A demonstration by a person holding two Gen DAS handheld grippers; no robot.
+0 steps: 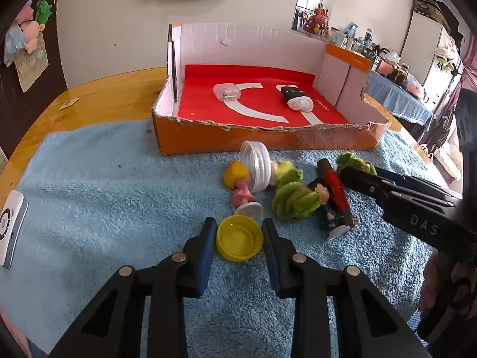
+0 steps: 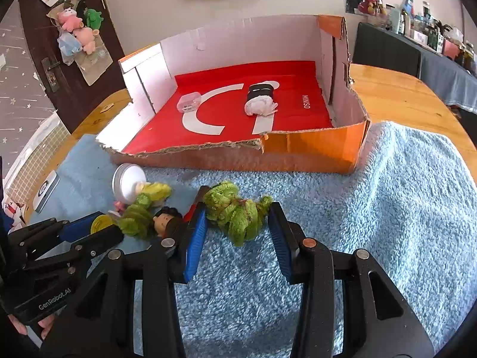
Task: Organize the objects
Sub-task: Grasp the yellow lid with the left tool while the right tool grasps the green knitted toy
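Wood table [image 2: 396,89] carries everything, and most of its near part lies under a fluffy blue towel [image 1: 104,208]. Far on the towel stands an orange cardboard box [image 1: 262,140] with a torn front edge and a red liner; inside it lie a clear plastic case [image 1: 227,92] to the left and a black-and-white rolled bundle [image 1: 296,98] to the right, well apart.

Near the box front, loose things crowd the towel: a clear round jar [image 1: 258,165] tipped on its side, a pink doll with yellow hair [image 1: 240,188] just beside it, a green fuzzy bundle [image 1: 293,200] against a dark-haired figurine [image 1: 326,205], and a white device [image 1: 12,223] at the far left edge.

The left gripper [image 1: 240,234] has its jaws drawn in around a yellow lid [image 1: 240,237] lying flat on the towel; the pads stand right at its rim, though whether they press on it I cannot tell.

The right gripper [image 2: 238,217] straddles a second green fuzzy bundle [image 2: 238,211] to the right of the figurine; the left pad touches the bundle and the right pad meets its far tip, yet a firm grip cannot be confirmed.
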